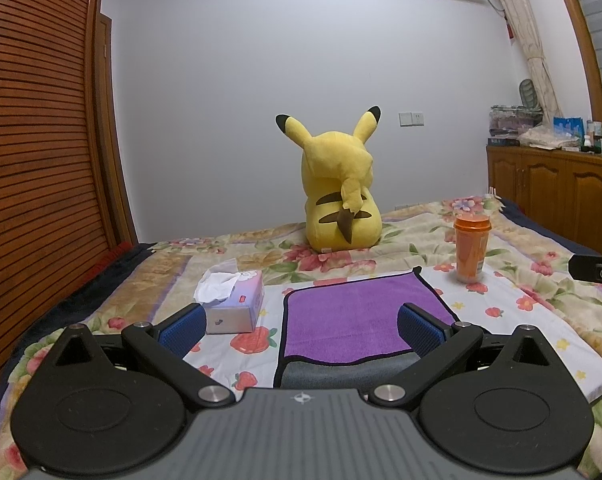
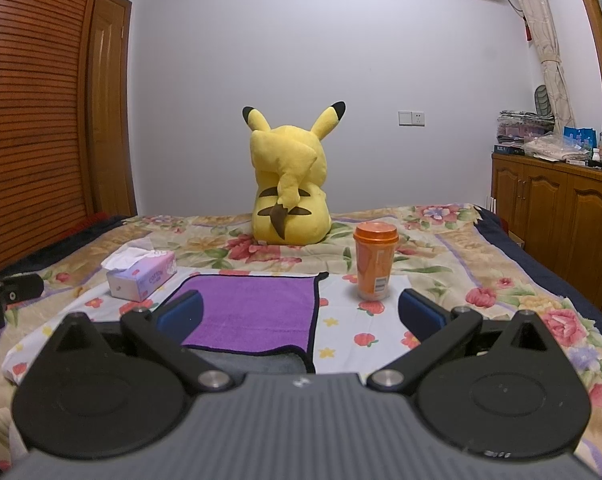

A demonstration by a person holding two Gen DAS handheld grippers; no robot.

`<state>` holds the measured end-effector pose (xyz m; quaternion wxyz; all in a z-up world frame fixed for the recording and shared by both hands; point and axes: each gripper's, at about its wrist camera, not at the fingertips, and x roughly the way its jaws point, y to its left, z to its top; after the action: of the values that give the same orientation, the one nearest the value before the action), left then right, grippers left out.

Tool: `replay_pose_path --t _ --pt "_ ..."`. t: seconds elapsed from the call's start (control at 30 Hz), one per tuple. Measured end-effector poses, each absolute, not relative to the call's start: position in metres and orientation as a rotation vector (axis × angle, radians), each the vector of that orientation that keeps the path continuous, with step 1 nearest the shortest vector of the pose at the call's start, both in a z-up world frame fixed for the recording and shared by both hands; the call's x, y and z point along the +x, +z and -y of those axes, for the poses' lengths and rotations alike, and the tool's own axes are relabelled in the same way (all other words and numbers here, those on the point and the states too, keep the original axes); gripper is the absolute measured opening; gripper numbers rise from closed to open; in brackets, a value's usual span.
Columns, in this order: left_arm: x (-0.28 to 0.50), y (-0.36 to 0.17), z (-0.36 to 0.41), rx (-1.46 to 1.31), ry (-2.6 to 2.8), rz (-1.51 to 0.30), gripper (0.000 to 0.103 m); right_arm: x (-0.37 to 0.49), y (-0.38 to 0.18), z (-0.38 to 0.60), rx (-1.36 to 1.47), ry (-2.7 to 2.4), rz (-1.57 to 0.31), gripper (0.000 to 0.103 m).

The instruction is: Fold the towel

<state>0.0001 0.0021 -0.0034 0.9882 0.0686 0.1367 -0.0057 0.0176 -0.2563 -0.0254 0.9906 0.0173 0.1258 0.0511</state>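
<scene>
Step in hand, as I judge it: between folds. The purple towel (image 1: 357,316) lies flat on the bed (image 1: 541,292), near its front edge, on a white strawberry-print sheet (image 2: 341,332). The purple face looks already doubled over a grey layer that shows as a strip along the towel's near edge, so one fold seems made and another is due.

Left hand-held gripper (image 1: 301,326): jaws wide, empty, held above the towel's near edge, not touching the cloth. Right hand-held gripper (image 2: 301,316): jaws wide, empty, spanning the towel's right edge; the right blue pad (image 2: 421,316) is over bare sheet.

Next move, judged: each gripper descends to a near corner or one side edge, pinches both layers together, then lifts and carries them across. Risk: catching only the top layer.

Containers: tissue box (image 1: 233,304) just left of the towel, a tissue sticking out of its top. Orange lidded cup (image 2: 375,264) beside the towel's far right corner; contents cannot be seen. Pikachu plush (image 1: 339,184) sits toward the bed's far edge, well apart.
</scene>
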Motion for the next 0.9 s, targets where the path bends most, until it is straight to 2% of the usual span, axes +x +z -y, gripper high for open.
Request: replay_pose_path --t 0.9 --pt "0.028 -0.026 -0.001 0.135 -0.08 -0.399 0.103 0.041 -0.037 0.246 0.006 0.1 -0.309 0.103"
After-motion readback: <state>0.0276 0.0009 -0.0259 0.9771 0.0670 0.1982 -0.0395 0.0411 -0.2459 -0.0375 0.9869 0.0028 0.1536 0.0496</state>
